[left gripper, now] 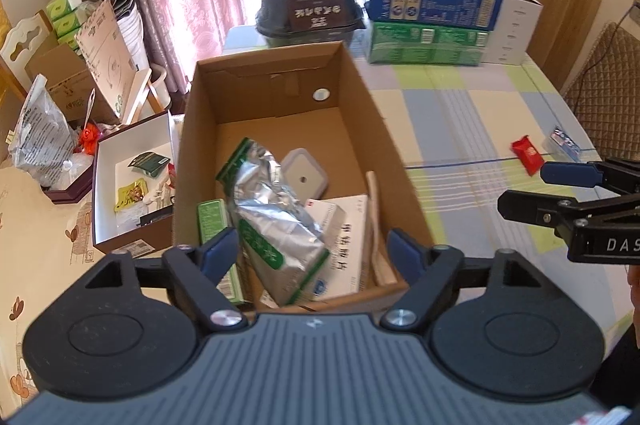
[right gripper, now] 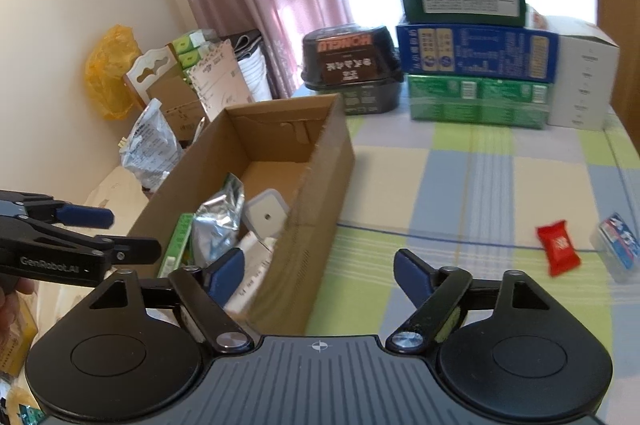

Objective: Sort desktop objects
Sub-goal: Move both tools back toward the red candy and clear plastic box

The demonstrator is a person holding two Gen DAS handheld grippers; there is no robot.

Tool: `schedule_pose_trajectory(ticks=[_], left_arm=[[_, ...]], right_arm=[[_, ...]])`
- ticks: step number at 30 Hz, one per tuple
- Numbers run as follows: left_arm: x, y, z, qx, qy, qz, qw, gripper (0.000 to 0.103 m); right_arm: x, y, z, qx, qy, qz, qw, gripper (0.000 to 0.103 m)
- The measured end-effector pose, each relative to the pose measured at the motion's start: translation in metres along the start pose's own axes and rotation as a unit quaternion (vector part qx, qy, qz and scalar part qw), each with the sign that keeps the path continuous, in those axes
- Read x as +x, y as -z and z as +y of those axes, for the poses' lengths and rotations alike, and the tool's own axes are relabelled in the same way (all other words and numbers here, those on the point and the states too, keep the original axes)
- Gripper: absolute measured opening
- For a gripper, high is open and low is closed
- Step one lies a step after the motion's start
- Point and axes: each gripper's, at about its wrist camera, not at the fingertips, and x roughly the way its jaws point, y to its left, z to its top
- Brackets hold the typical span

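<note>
Looking down the left wrist camera: left gripper [left gripper: 310, 253] hangs over the near end of the open brown cardboard box [left gripper: 362, 93], jaws spread, nothing between the pads. Box holds a crumpled silver foil pouch with green trim [left gripper: 272, 221], a grey square lidded container [left gripper: 305, 177], a white medicine carton [left gripper: 346, 237], a slim green carton [left gripper: 212, 221] and a pale wooden stick [left gripper: 376, 225]. Right gripper [left gripper: 532, 191] enters from the right edge above the checked tablecloth [left gripper: 460, 113], jaws also apart and empty. A small red sachet [left gripper: 527, 156] and a clear blue-printed packet [left gripper: 565, 141] lie on the cloth beyond it, well apart from the box.

Right wrist camera: right gripper's own jaws spread wide over the box's near corner and the cloth, holding nothing. Red sachet and blue-printed packet sit near each other at far right, not touching as far as I can tell.

Read: a drop into the box looks finished; two loose items remain. Next move calls for swinging the right gripper over to the red sachet, coming down low and pinching a thin, flat, slippery wrapper.
</note>
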Motion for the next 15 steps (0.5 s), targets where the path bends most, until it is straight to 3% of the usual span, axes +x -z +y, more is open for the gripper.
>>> schedule_pose_trajectory(ticks=[15], left_arm=[[-0.034,0.013,-0.064,0.022,0.013,-0.024,0.9994,0.098]], right_arm=[[-0.071,0.034,-0.058,0.027,0.034,-0.015,0.999,0.100]])
